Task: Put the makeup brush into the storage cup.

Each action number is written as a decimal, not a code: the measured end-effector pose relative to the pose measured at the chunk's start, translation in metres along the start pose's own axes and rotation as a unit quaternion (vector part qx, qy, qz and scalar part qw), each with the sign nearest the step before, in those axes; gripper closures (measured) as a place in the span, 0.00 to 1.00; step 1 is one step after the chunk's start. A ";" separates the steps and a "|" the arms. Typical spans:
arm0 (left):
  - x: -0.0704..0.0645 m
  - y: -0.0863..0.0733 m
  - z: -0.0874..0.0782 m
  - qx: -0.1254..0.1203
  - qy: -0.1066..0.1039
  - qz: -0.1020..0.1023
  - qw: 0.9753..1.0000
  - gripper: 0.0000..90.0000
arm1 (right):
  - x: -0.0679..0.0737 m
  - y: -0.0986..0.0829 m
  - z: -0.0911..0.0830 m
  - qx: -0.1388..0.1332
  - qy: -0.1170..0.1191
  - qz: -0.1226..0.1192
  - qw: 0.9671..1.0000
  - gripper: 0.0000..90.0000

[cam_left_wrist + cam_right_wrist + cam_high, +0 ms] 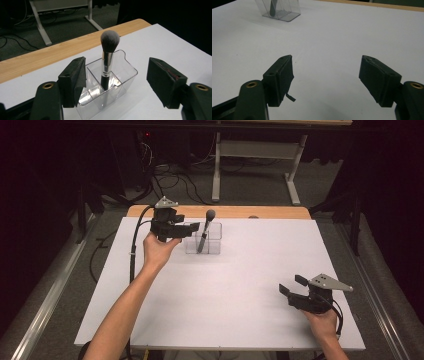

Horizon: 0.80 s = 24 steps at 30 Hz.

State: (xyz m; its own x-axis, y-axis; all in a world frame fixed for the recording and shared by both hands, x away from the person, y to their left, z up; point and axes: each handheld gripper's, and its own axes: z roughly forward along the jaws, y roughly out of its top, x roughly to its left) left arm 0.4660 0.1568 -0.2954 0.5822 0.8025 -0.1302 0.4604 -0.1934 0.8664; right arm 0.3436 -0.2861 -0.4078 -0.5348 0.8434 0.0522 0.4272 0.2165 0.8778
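A clear plastic organiser box [212,244] stands near the table's far edge. A makeup brush [205,228] with a grey head, silver ferrule and black handle leans upright in it. In the left gripper view the brush [108,60] stands in a middle compartment of the box [125,75]. My left gripper [189,230] hangs open just left of the box, its jaws spread wide with nothing between them [116,82]. At the table's near right my right gripper [288,286] is open over bare white surface [325,77], and the box [284,10] lies far off at the top.
A white sheet [240,285] covers the table, with a wooden strip [270,212] showing along the far edge. Beyond it stand a table frame's white legs [216,175] and cables [175,177] on grey carpet. Metal rails run along both sides.
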 end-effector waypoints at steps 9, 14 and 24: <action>-0.001 0.000 -0.007 -0.003 -0.002 0.005 1.000 0.36 | 0.000 0.000 0.001 0.001 0.000 -0.001 1.000 0.32; -0.002 -0.001 -0.009 -0.008 -0.004 0.002 1.000 0.36 | 0.000 0.000 0.000 0.001 0.001 0.002 1.000 0.32; -0.004 -0.005 -0.014 -0.010 -0.006 0.010 1.000 0.36 | 0.000 0.000 0.000 -0.001 0.001 0.001 1.000 0.32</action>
State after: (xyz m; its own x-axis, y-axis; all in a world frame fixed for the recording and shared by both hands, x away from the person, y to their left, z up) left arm 0.4517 0.1623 -0.2924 0.5991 0.7917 -0.1193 0.4358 -0.1975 0.8781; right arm 0.3434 -0.2866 -0.4077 -0.5352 0.8430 0.0538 0.4271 0.2151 0.8783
